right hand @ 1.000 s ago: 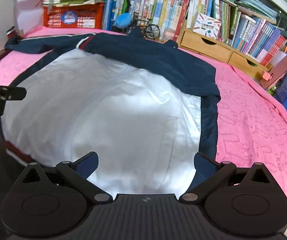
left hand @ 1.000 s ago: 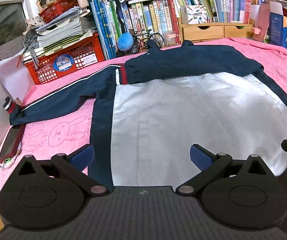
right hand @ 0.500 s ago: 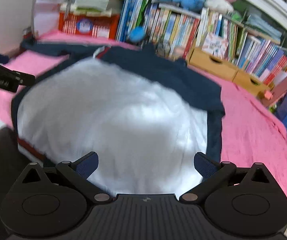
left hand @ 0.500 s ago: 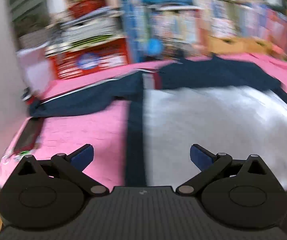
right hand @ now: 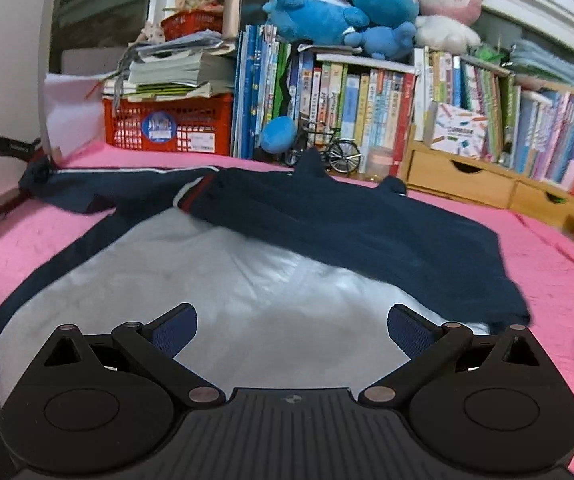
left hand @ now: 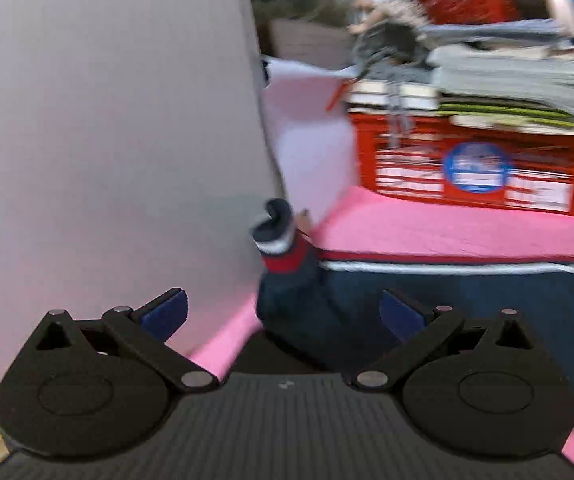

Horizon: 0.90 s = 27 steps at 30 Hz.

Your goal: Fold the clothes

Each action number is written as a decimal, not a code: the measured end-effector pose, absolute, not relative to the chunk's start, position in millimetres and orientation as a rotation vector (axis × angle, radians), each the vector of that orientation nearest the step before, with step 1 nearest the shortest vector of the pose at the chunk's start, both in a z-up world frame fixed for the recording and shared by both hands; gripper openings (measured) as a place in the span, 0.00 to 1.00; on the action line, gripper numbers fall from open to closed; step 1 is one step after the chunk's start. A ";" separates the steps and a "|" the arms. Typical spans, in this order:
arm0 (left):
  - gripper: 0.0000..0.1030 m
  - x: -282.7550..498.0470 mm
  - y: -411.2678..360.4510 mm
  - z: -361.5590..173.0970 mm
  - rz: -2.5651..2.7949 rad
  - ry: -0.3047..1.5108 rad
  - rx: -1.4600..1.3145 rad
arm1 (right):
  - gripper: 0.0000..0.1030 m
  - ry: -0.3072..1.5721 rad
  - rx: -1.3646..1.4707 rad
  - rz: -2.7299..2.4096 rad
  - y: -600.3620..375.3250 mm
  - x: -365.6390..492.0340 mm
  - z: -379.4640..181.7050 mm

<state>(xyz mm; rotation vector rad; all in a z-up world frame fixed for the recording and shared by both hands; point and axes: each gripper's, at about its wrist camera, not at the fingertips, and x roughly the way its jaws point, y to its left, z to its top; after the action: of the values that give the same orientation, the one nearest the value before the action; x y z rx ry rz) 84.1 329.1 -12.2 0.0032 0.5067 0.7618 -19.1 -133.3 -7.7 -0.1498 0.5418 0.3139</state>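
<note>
Both grippers wide open, empty: left gripper [left hand: 283, 314] at sleeve cuff [left hand: 277, 236], right gripper [right hand: 292, 330] over jacket [right hand: 247, 280].

The left wrist view is smeared by motion blur: the print on the red crate [left hand: 475, 168] cannot be read. The jacket sleeve [left hand: 467, 292] runs off the right edge. In the right wrist view, the gripper's body hides the jacket [right hand: 247, 292] hem.
</note>
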 end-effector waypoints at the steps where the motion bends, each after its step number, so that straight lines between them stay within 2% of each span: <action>1: 1.00 91.2 338.7 -14.2 0.764 0.503 0.001 | 1.00 0.548 -0.143 0.318 -130.4 -10.1 -10.2; 5: 0.99 111.9 365.1 -18.8 0.744 0.489 -0.009 | 1.00 0.567 -0.129 0.330 -121.0 14.8 -18.2; 8: 0.90 124.7 379.2 -24.2 0.721 0.516 -0.051 | 1.00 0.575 -0.126 0.347 -114.8 26.8 -24.9; 10: 0.75 132.8 386.1 -28.0 0.703 0.534 -0.080 | 1.00 0.583 -0.130 0.349 -112.4 33.2 -30.3; 12: 0.64 140.7 390.7 -31.9 0.696 0.546 -0.096 | 1.00 0.602 -0.133 0.347 -110.9 40.0 -36.9; 14: 0.46 148.6 394.4 -36.0 0.696 0.553 -0.105 | 1.00 0.624 -0.118 0.349 -111.5 45.8 -42.5; 15: 0.28 149.7 395.8 -36.6 0.685 0.551 -0.120 | 1.00 0.634 -0.111 0.350 -111.8 48.7 -45.2; 16: 0.17 150.8 397.2 -37.2 0.673 0.548 -0.134 | 1.00 0.647 -0.096 0.351 -113.0 51.3 -47.2; 22: 0.12 144.6 363.8 -17.5 0.590 0.461 -0.058 | 1.00 0.664 -0.049 0.365 -118.5 55.6 -48.1; 27: 0.12 132.8 273.6 32.2 0.313 0.339 0.013 | 1.00 0.659 -0.031 0.372 -121.7 56.5 -46.9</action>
<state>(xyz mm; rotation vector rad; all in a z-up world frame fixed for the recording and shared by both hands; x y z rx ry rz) 132.8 273.6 32.2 0.0128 0.3395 0.3132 56.5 -121.7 -46.9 -0.0306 0.6595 0.3716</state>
